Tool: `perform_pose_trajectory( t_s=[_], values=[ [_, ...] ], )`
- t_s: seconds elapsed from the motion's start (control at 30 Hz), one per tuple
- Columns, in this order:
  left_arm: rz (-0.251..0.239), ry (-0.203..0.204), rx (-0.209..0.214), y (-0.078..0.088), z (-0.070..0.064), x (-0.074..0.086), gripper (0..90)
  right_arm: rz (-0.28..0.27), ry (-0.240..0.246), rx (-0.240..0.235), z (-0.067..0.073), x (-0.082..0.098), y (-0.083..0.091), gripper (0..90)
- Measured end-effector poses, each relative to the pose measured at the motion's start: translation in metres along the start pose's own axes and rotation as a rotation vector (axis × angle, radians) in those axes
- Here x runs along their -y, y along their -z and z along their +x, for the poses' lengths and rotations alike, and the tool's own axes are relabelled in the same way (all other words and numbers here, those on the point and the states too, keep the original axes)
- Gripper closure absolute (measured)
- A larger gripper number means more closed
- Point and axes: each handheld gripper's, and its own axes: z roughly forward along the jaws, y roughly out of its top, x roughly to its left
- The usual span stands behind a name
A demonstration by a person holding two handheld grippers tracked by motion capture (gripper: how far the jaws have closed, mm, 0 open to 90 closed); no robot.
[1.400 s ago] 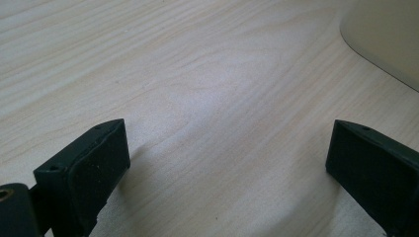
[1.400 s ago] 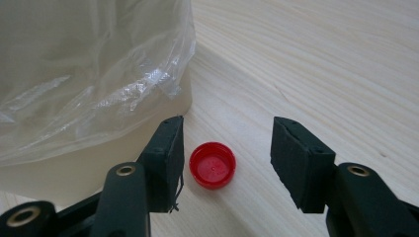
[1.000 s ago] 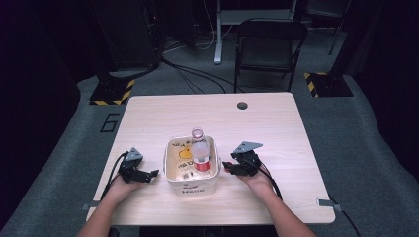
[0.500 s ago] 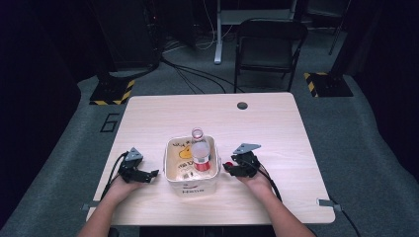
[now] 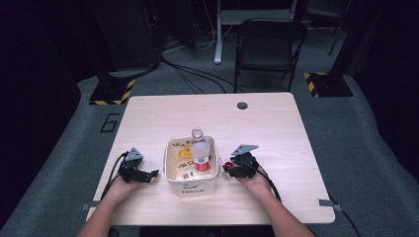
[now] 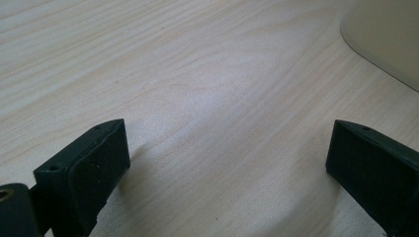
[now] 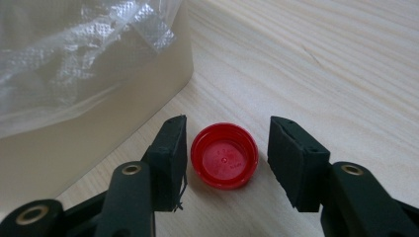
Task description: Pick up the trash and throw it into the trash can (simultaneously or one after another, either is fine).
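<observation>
Little has shifted across the table since the earlier high view, yet the right gripper point(image 7: 227, 163) has just been closing its jaws, and the red cap point(image 7: 225, 156) now lies between them. Its fingers point(image 7: 173, 155) stand a sliver off the cap on either side, not yet pressing, so the gripper is still parted around the cap rather than clamped on it. The cap sits open side up on the table point(image 7: 346, 74), just beside the wall of the cream tub point(image 7: 99, 128), which explains the low approach: the jaws come in close to the wood so the pads can meet the cap's short rim squarely. In the high view the cap point(image 5: 228, 165) shows as a red dot at the tip of that gripper point(image 5: 232, 168), right of the tub point(image 5: 190, 185). The near jaw runs close to the tub's side, and that wall looks like the one thing that could crowd the grasp, since a nudge there might slide the cap or bump the tub. Inside the tub lies an uncapped clear bottle point(image 5: 199, 150) with a red label, over crinkled plastic wrapping point(image 7: 74, 54). The left gripper point(image 5: 148, 175) rests on the table to the tub's left, its jaws spread wide over bare wood with nothing between them, well clear of the work. A dark chair point(image 5: 269, 44) and floor cables point(image 5: 192, 74) stand beyond the far edge.
</observation>
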Motion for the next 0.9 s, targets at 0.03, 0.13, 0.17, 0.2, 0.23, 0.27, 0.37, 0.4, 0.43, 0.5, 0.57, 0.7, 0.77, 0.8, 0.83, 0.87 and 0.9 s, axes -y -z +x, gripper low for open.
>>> perform_pose_trajectory(
  t_s=[0.03,0.13,0.17,0.2,0.23,0.27,0.37,0.4,0.43,0.5,0.57,0.7,0.77,0.8,0.83,0.87,0.9],
  values=[
    [0.000,-0.001,0.000,0.000,0.000,0.000,2.8,0.009,0.002,0.005,0.001,0.000,-0.001,55.3],
    [0.000,-0.001,0.000,0.000,0.000,0.000,2.8,0.013,0.012,0.001,0.000,0.000,-0.001,57.0],
    [0.000,0.000,0.000,0.000,0.000,0.000,2.8,0.013,0.009,0.002,0.000,0.000,-0.001,57.2],
    [0.000,-0.001,0.000,0.000,0.000,0.000,2.8,0.014,0.009,0.001,0.000,0.000,-0.001,57.3],
    [0.000,-0.001,0.000,0.000,0.000,0.000,2.8,0.015,0.004,0.000,-0.001,0.000,-0.001,57.3],
    [0.000,-0.001,0.000,0.000,0.000,0.000,2.8,0.015,0.004,0.000,-0.001,0.000,-0.001,57.3],
    [0.000,-0.001,0.000,0.000,0.000,0.000,2.8,0.011,-0.002,-0.003,-0.002,0.000,0.001,57.4],
    [0.000,-0.001,0.000,0.000,0.000,0.000,2.8,0.008,-0.005,-0.003,-0.002,0.000,0.001,57.4],
    [0.000,-0.001,0.000,0.000,0.000,0.000,2.8,0.006,-0.005,-0.002,-0.002,0.000,0.002,57.3],
    [0.000,0.000,0.000,0.000,0.000,0.000,2.8,0.005,-0.005,-0.003,-0.002,0.000,0.004,57.3],
    [0.000,-0.001,0.000,0.000,0.000,0.000,2.8,-0.004,-0.007,-0.001,-0.001,-0.001,0.007,57.3],
    [-0.002,0.000,0.000,0.000,0.000,0.000,2.8,-0.017,-0.011,-0.003,-0.001,-0.003,0.014,57.3],
    [0.001,-0.002,0.000,0.000,0.000,0.000,2.8,-0.027,-0.031,-0.008,-0.004,-0.003,0.021,57.3],
    [0.002,-0.002,0.000,0.000,0.000,0.000,2.8,-0.027,-0.031,-0.008,-0.004,-0.003,0.021,57.3],
    [0.001,-0.002,0.001,0.000,0.000,0.000,2.8,-0.032,-0.037,-0.009,-0.005,-0.003,0.024,57.4],
    [0.001,-0.001,0.001,0.000,0.000,0.000,2.8,-0.034,-0.045,-0.006,-0.006,-0.003,0.026,57.4],
    [0.001,-0.002,0.000,0.000,0.000,0.000,2.8,-0.036,-0.049,-0.003,-0.008,-0.003,0.028,57.4]
  ],
)
